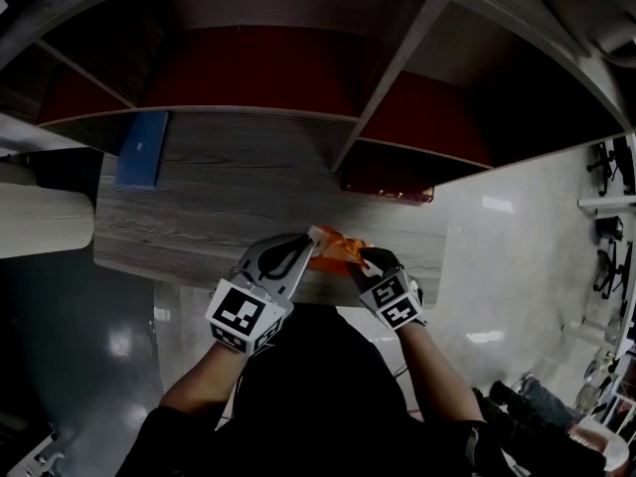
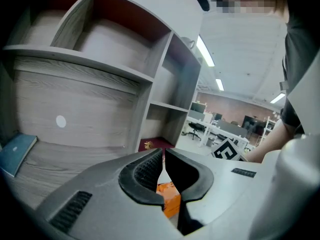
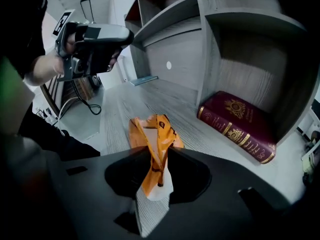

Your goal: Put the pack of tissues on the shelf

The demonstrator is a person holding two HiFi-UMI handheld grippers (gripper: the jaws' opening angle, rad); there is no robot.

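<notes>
ok so starting far left, a thin blue book (image 1: 141, 148) lies flat on the grey wood-grain counter (image 1: 229, 207), right at the foot of the shelf unit (image 1: 394, 63).

Next over is the left claw (image 1: 314, 235), the light grey one, at the near edge of the counter. In its own view the jaws are clenched down to a thin slit with nothing pinched in there. You just see a bit of orange below them through the gap.

That orange is the pack of tissues (image 1: 336, 249). It sits at the front edge of the counter, between the two claws and just beside the left one's tips. It's low over the wood, and I honestly can't tell if the bottom is touching.

The right claw (image 1: 366, 258), the black one, is angled down and grasping the pack. In the right gripper view the wrapper is squeezed and crumpled between the pads, with the rest of the pack sticking out past the tips.

Furthest right, a maroon book with gold emblems (image 3: 240, 124) lies flat in the bottom right compartment of the shelf, well apart from the pack.
</notes>
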